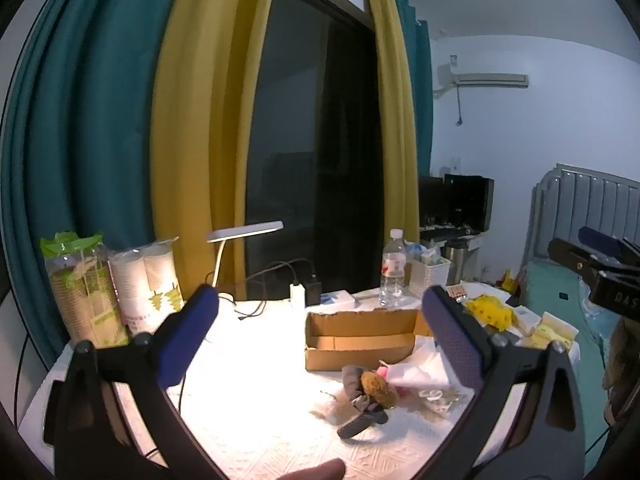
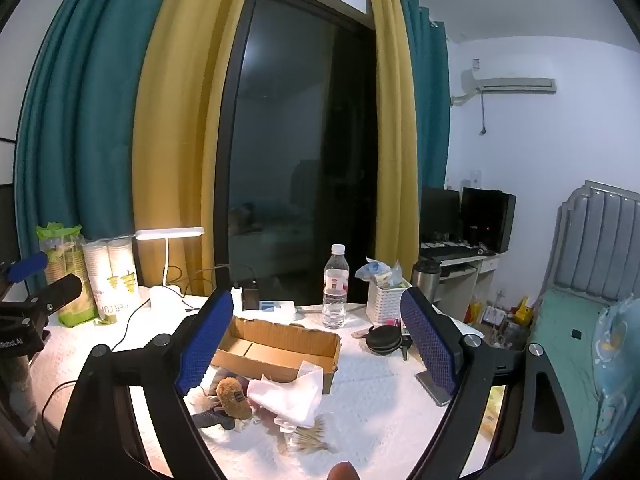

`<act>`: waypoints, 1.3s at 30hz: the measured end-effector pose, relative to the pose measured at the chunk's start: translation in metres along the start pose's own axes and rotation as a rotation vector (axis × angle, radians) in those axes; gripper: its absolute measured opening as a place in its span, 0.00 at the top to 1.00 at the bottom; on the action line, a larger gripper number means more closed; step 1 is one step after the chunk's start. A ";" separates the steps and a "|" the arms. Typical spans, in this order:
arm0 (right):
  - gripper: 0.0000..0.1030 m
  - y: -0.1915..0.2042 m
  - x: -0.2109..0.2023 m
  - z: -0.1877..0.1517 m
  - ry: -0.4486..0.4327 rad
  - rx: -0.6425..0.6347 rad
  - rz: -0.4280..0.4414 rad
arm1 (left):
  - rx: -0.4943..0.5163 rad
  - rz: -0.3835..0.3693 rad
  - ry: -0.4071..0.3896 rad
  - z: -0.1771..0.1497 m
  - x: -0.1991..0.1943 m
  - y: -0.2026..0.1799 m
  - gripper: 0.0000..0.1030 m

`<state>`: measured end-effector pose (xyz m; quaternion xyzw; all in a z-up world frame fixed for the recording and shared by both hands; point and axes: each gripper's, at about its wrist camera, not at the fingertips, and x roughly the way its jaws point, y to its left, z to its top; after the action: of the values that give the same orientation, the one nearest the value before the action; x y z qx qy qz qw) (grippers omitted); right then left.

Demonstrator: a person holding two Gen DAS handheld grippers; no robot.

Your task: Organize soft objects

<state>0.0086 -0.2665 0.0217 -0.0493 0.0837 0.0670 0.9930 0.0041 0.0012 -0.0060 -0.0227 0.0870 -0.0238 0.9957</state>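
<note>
above the table (image 2: 380,400), we hold both fingers wide and empty; we should pinch the brown plush (image 2: 234,396) gently, then box (image 2: 280,350) it.

Left gripper (image 1: 320,316), right gripper (image 2: 316,324): jaws wide.

Both wrist views face the window — sharing the cardboard box (image 1: 360,334) (image 2: 276,350).

Left gripper (image 1: 320,312) hangs wide open over the white table (image 1: 248,392), with a cardboard box (image 1: 360,338) and a messy pile of soft stuff (image 1: 376,396) sitting right between its blue pads (image 1: 188,344).
</note>
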 end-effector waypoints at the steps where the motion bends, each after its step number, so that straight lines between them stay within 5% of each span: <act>1: 0.14 0.000 0.000 0.000 -0.002 0.000 0.001 | -0.001 0.001 -0.002 0.000 -0.001 0.000 0.00; 39: 0.14 0.003 0.001 0.003 0.000 0.002 0.013 | -0.001 0.021 0.001 0.001 0.000 0.005 0.00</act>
<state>0.0095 -0.2628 0.0242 -0.0479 0.0840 0.0734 0.9926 0.0047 0.0059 -0.0056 -0.0222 0.0880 -0.0134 0.9958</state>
